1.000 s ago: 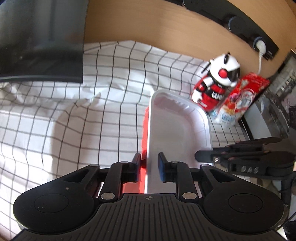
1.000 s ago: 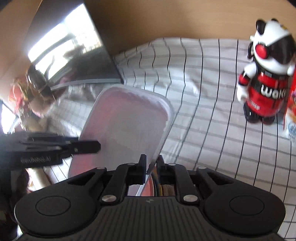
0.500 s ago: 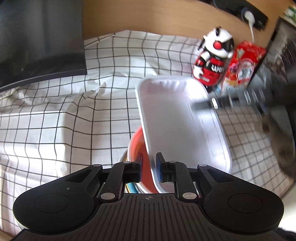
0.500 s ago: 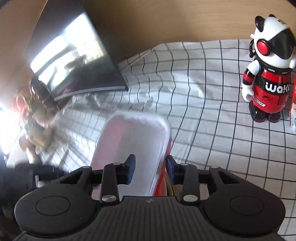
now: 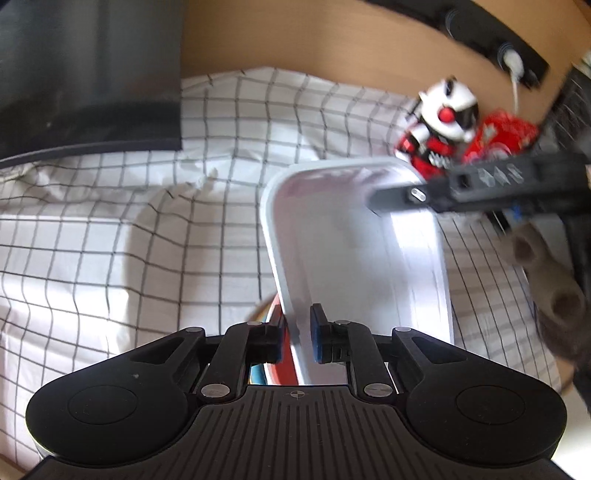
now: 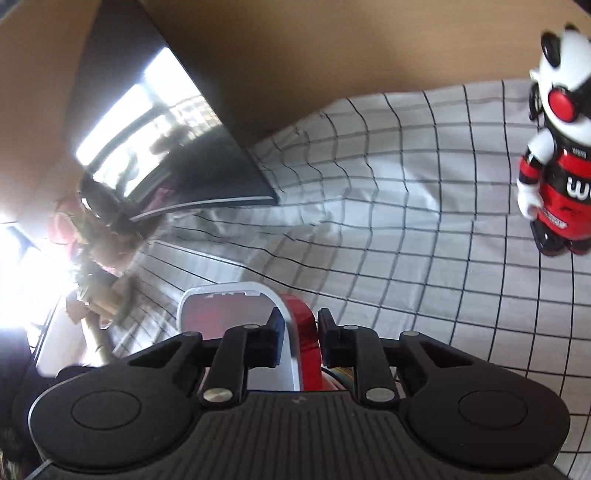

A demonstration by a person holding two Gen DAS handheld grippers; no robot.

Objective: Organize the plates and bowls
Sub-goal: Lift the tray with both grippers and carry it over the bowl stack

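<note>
A white rectangular tray (image 5: 351, 251) lies tilted over a red bowl (image 5: 280, 369) on the checked cloth. My left gripper (image 5: 297, 332) has the tray's near rim between its pads; its jaws are closing and the pads touch the rim. In the right wrist view my right gripper (image 6: 299, 332) is closing with the white tray's rim (image 6: 221, 287) and the red bowl's edge (image 6: 306, 325) together between its pads. Seen from the left wrist, one of the right gripper's fingers (image 5: 391, 194) reaches over the tray's far right corner. A colourful striped plate edge (image 5: 258, 374) shows under the bowl.
A red, white and black toy robot (image 5: 443, 122) (image 6: 554, 166) and a red snack bag (image 5: 506, 129) stand at the back right. A black screen (image 5: 88, 74) (image 6: 177, 155) leans at the back left. A power strip (image 5: 480, 33) runs along the wooden wall.
The right gripper opened off the tray's rim, rose a little, then narrowed again around the rim and the red bowl's edge. The left jaws narrowed onto the near rim. The tray now lies flatter.
</note>
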